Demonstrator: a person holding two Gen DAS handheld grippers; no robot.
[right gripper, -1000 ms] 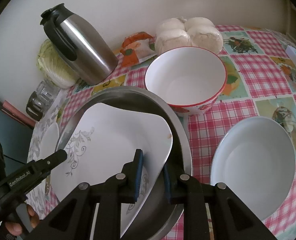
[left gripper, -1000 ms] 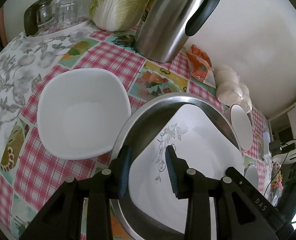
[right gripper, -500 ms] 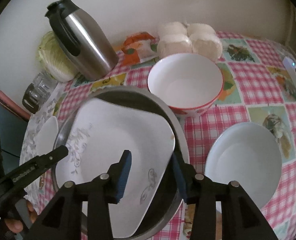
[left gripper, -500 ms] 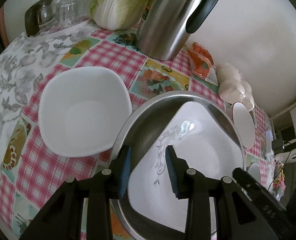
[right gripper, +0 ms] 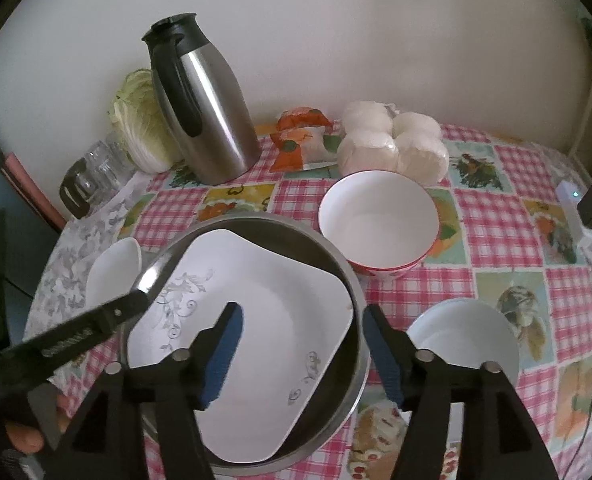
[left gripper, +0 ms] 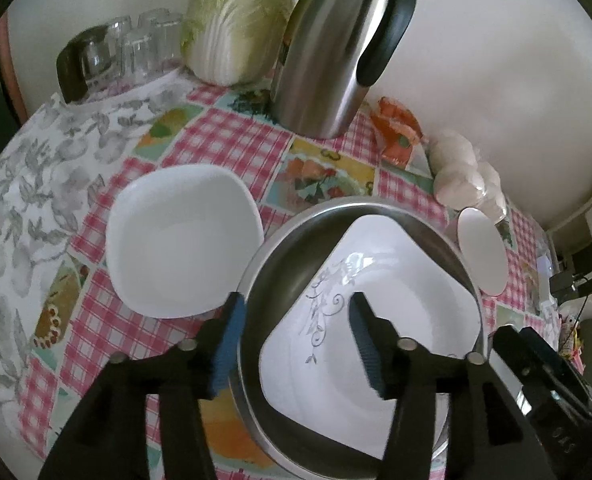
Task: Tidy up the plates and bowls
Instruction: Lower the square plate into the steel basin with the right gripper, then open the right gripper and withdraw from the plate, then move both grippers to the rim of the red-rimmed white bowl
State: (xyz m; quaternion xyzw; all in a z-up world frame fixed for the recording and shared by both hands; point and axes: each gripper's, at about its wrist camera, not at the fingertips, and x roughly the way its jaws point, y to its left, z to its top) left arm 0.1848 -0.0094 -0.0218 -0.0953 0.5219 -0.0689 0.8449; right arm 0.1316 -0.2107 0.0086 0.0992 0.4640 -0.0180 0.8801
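the plate [right gripper: 256, 320], square with a grey scroll pattern, lies inside the steel basin [right gripper: 347, 280] in the middle of the checked table [right gripper: 507, 208], one corner riding up the basin wall, so it looks placed. both tongs have just been opening: the left gripper [left gripper: 296, 340] stands with its pads parted, one outside the basin rim and one over the plate, pressing on neither; the right gripper [right gripper: 299, 356] is likewise spread, its pads astride the plate's edge and the basin rim without touching them. so one dish seems stowed and released. left to gather, as i judge it: the square bowl [left gripper: 184, 240] just beside the basin on its left, the red-rimmed bowl [right gripper: 377, 224] behind it on the right, and the round bowl [right gripper: 467, 344] nearer the right gripper, all empty and apart from one another. whether the square bowl touches the basin i cannot tell, the rim hides the gap. the flask [right gripper: 212, 104], cabbage [left gripper: 236, 20], glasses [left gripper: 136, 48] and buns [right gripper: 391, 144] at the back are probably no part of the job.
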